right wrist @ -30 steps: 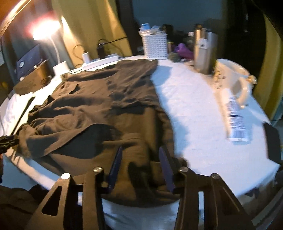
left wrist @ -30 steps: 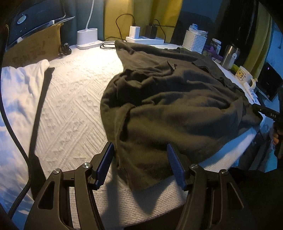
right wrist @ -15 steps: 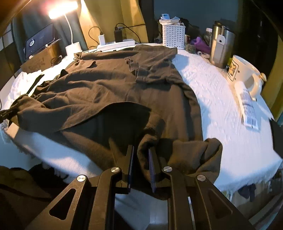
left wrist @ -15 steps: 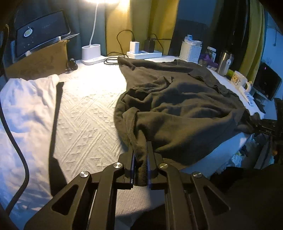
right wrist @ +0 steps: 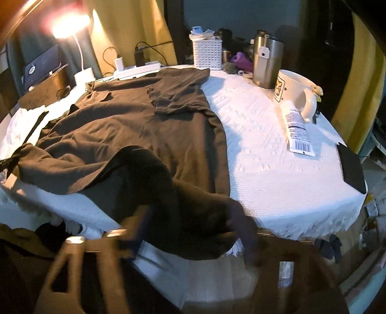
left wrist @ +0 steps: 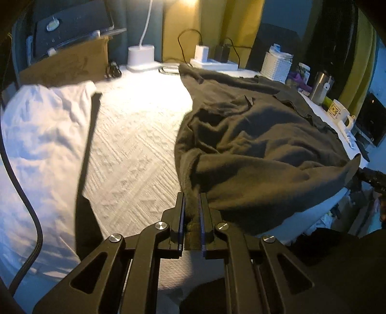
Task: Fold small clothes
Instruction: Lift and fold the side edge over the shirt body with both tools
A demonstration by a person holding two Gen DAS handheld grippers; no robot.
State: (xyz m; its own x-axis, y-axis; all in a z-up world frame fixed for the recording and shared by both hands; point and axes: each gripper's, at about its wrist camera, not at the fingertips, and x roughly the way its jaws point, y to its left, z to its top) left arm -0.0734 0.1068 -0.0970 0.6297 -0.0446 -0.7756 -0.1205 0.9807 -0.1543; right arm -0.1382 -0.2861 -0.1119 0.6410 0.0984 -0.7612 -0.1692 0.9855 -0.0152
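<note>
White tablecloth (left wrist: 135, 154) carries the dark garment (left wrist: 253, 145); left gripper (left wrist: 192, 212) pinches its hem at 6 o'clock, while the right gripper (right wrist: 190, 231), jaws opening around cloth, may let that corner slump off the edge.

A table under a white textured cloth (right wrist: 277, 174) fills the room's middle. Yellow curtains (right wrist: 125, 26) hang against a teal wall (right wrist: 241, 12) behind it. 1 lit desk lamp (right wrist: 70, 24) glows warm at the far left corner, leaving the edges dim.

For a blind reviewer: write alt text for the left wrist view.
The left gripper is shut on the near edge of a dark shirt spread over a white tablecloth. A lamp base, power strip and mug line the far edge.
</note>
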